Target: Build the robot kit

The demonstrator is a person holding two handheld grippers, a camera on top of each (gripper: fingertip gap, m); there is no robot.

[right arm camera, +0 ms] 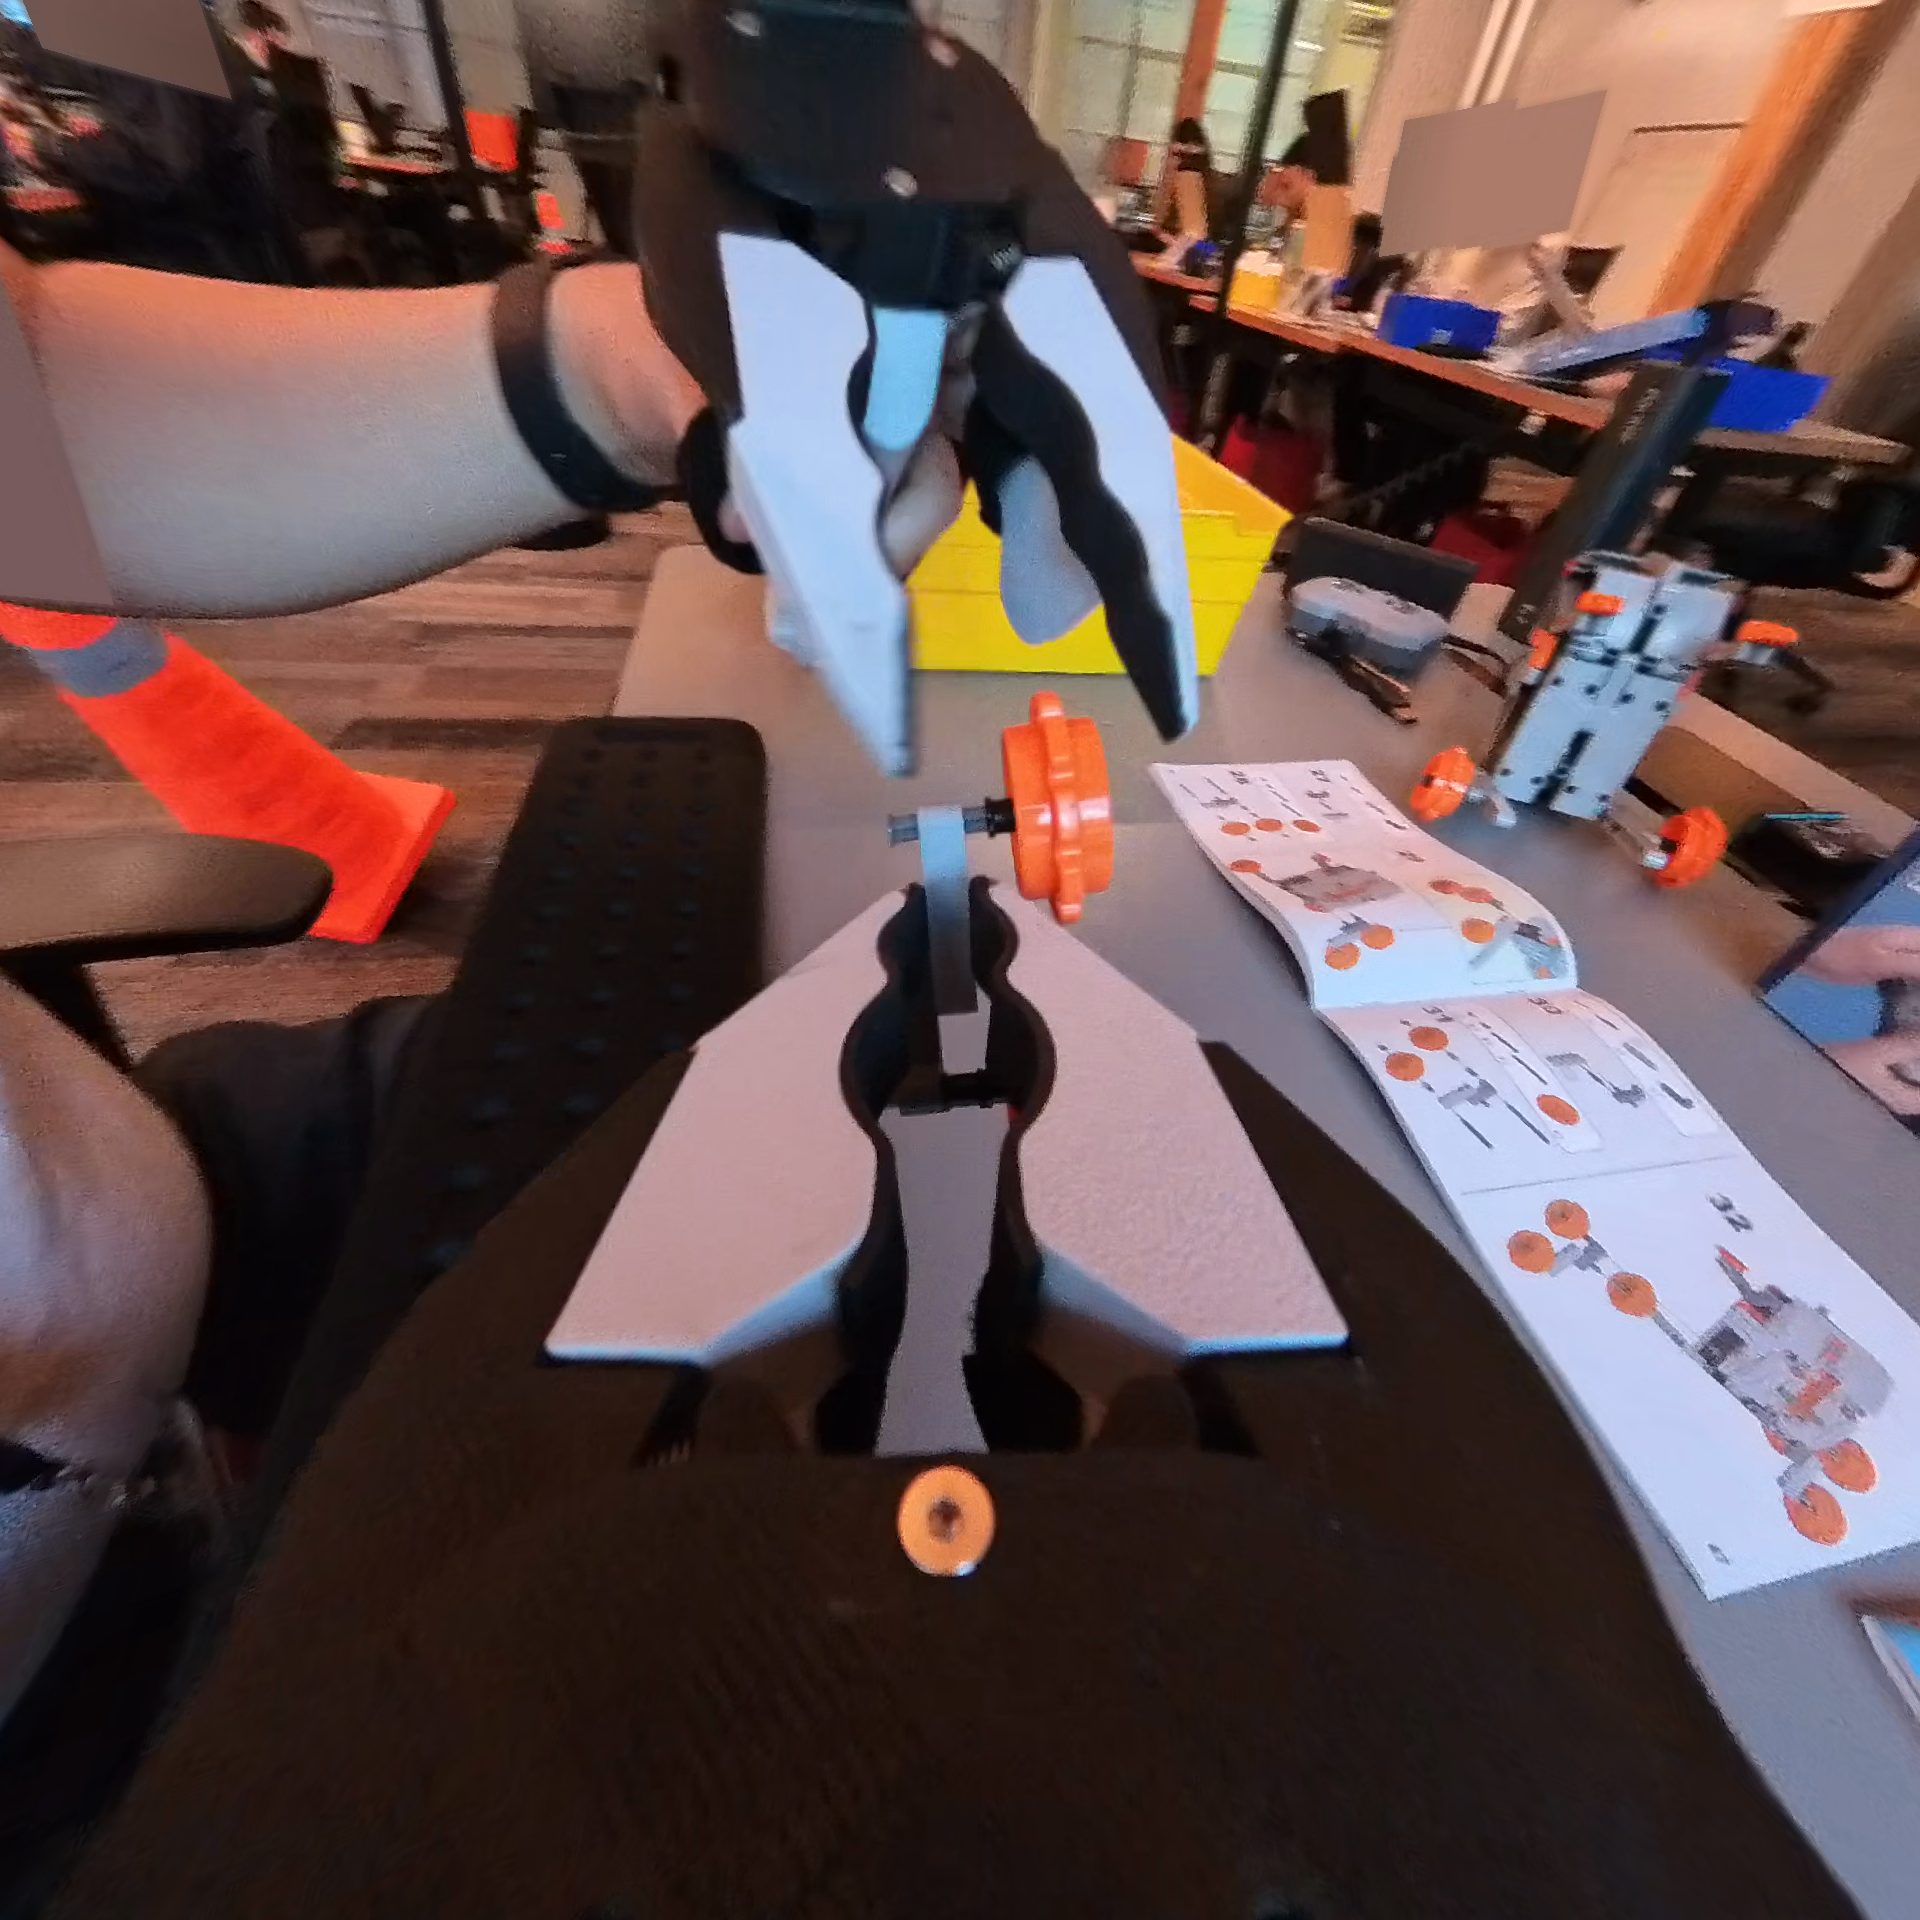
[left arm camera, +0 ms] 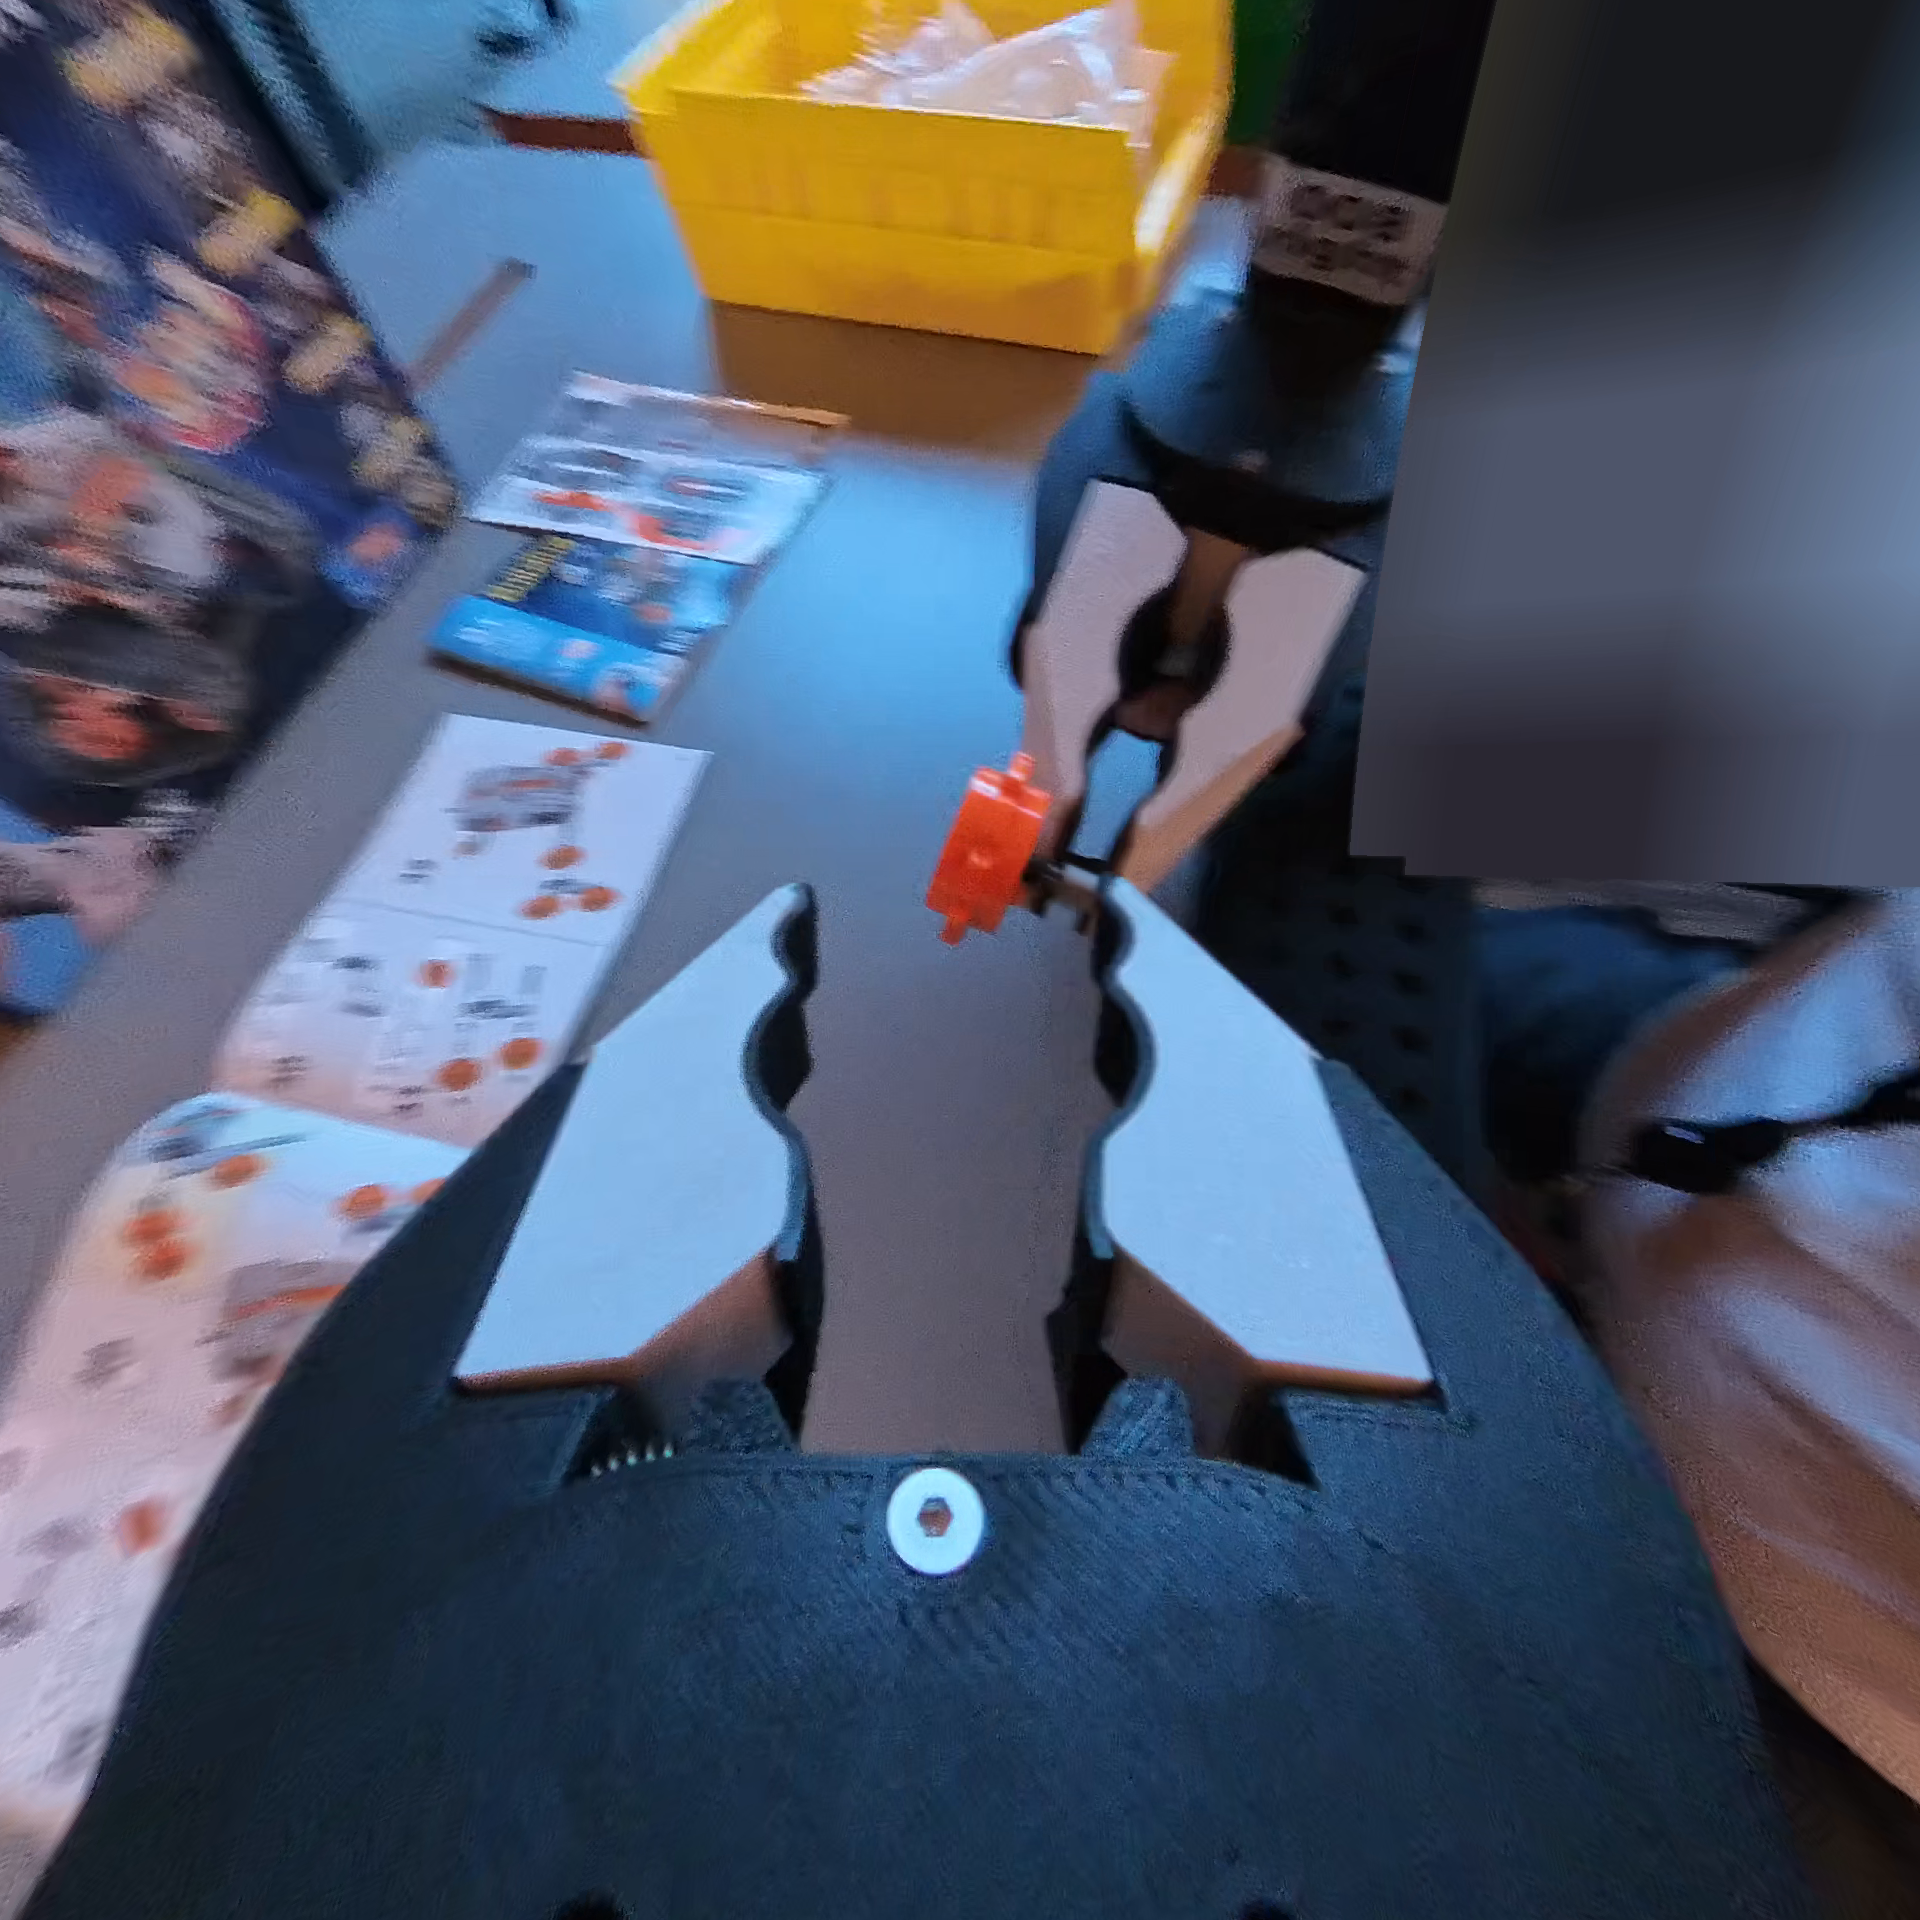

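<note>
Left wrist view blurs booklet [left arm camera: 478, 914] pages.

Printed page numbers stand at the corners of the open white instruction booklet [right arm camera: 1507, 1122] at the right of the right wrist view, beside its coloured diagrams, and small pale lettering runs up the dark upright post [right arm camera: 1621, 468] at upper right, too small to read. In the left wrist view, yellow lettering stands on the dark blue box [left arm camera: 156, 416] at upper left and on the blue leaflet [left arm camera: 592, 613] left of centre, all smeared by blur. A white sticker [left arm camera: 1340, 223] with black marks sits on the body of the right gripper [left arm camera: 1091, 847] at upper right, also illegible.
</note>
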